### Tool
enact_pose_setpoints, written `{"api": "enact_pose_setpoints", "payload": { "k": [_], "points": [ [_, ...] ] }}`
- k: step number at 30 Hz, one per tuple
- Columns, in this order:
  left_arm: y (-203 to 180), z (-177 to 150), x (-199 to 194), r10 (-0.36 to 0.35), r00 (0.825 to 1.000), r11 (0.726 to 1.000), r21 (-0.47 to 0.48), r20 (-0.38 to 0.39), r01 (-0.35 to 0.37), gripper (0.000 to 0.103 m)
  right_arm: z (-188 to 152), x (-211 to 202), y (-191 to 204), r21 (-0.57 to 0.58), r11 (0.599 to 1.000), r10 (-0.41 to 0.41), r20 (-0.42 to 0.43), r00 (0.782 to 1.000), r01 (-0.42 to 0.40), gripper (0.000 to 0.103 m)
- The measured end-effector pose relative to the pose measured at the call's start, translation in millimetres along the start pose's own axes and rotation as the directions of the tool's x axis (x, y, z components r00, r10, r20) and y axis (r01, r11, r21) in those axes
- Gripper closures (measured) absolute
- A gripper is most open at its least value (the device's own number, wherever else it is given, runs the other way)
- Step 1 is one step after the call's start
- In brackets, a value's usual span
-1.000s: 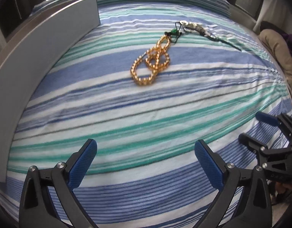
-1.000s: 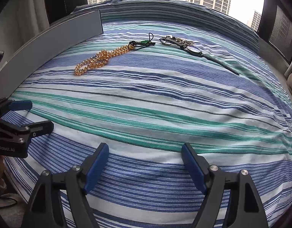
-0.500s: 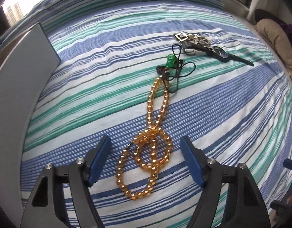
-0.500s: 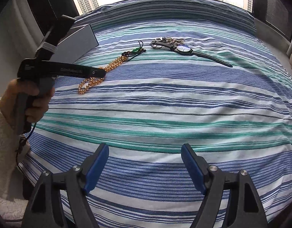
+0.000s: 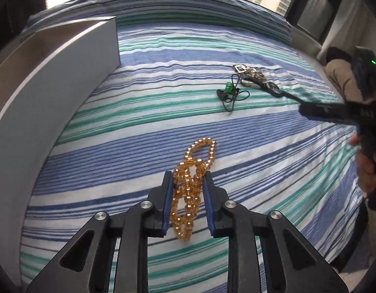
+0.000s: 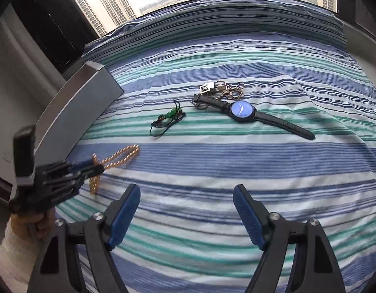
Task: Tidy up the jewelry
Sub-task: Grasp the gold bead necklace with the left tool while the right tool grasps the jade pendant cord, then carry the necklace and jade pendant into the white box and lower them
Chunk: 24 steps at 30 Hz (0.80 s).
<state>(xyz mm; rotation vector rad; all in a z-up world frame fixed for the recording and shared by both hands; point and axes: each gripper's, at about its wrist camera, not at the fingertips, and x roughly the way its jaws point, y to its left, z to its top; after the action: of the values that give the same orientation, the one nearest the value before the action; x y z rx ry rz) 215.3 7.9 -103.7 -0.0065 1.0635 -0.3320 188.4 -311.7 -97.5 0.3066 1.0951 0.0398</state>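
Left wrist view: left claw (image 5: 187, 183) angled down at the bed (image 5: 273, 161), blue pads just closed in, pinching a doubled strand of round amber beads (image 5: 189, 190), loop end trailing ahead on striped blue, green and white cotton. Beyond, toward the far edge: green pendant (image 5: 229, 90) on tangled dark cord, then a watch (image 5: 273, 88) and metal rings (image 5: 249, 71). Grey flat panel (image 5: 53, 102) along the left edge. Right claw's dark arm at right, blurred.

Right wrist view: right claw (image 6: 186, 210) spread wide, nothing between its ribbed blue pads. Blue-faced watch on a black leather strap mid-bed, rings touching its buckle end. At left, a hand (image 6: 35, 222) in a white fuzzy sleeve (image 6: 13, 256).
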Motion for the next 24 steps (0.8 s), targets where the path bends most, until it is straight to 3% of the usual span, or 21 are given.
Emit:
{"api": "enact_pose_setpoints", "payload": {
  "k": [2, 4, 7, 9, 12, 14, 15, 18, 24],
  "points": [
    [5.3, -10.2, -7.4, 0.01, 1.0, 1.0, -0.019, -0.003, -0.01, 0.081, 26.0, 32.6, -4.2, 0.081, 0.995, 0.056, -0.031, 0.998, -0.054, 0.024],
    [11.9, -20.8, -14.2, 0.022, 1.0, 0.999, -0.033, -0.008, -0.022, 0.081, 46.0, 59.5, 1.0, 0.135, 0.988, 0.086, -0.042, 0.995, -0.079, 0.034],
    [20.6, -34.0, -20.4, 0.034, 0.999, 0.997, -0.062, -0.012, -0.035, 0.081, 64.8, 94.7, 14.4, 0.21, 0.974, 0.105, -0.072, 0.992, -0.088, 0.034],
    [28.4, -40.6, -25.5, 0.036, 0.999, 0.996, -0.087, -0.009, -0.037, 0.081, 71.9, 108.2, 28.0, 0.213, 0.976, 0.045, -0.066, 0.997, -0.03, 0.034],
    [34.3, -45.6, -30.5, 0.042, 0.999, 0.993, -0.109, -0.005, -0.042, 0.081, 77.0, 118.0, 55.4, 0.127, 0.989, -0.071, -0.044, 0.997, 0.076, 0.034],
    [35.5, -47.4, -33.6, 0.042, 0.999, 0.993, -0.114, -0.001, -0.042, 0.081, 76.7, 122.6, 67.7, 0.057, 0.99, -0.129, -0.047, 0.99, 0.132, 0.059],
    [36.7, -48.4, -36.6, 0.041, 0.999, 0.992, -0.117, 0.002, -0.041, 0.081, 75.7, 125.4, 73.0, 0.017, 0.99, -0.141, -0.059, 0.988, 0.142, 0.093],
    [38.5, -50.6, -47.4, 0.037, 0.999, 0.992, -0.124, 0.021, -0.034, 0.081, 70.7, 117.6, 75.1, -0.004, 0.992, -0.129, -0.049, 0.99, 0.129, 0.097],
    [40.6, -48.2, -78.4, 0.009, 0.998, 0.991, -0.136, 0.069, 0.0, 0.081, 63.3, 56.1, 83.3, -0.065, 0.998, -0.024, 0.005, 1.0, 0.025, 0.098]
  ]
}}
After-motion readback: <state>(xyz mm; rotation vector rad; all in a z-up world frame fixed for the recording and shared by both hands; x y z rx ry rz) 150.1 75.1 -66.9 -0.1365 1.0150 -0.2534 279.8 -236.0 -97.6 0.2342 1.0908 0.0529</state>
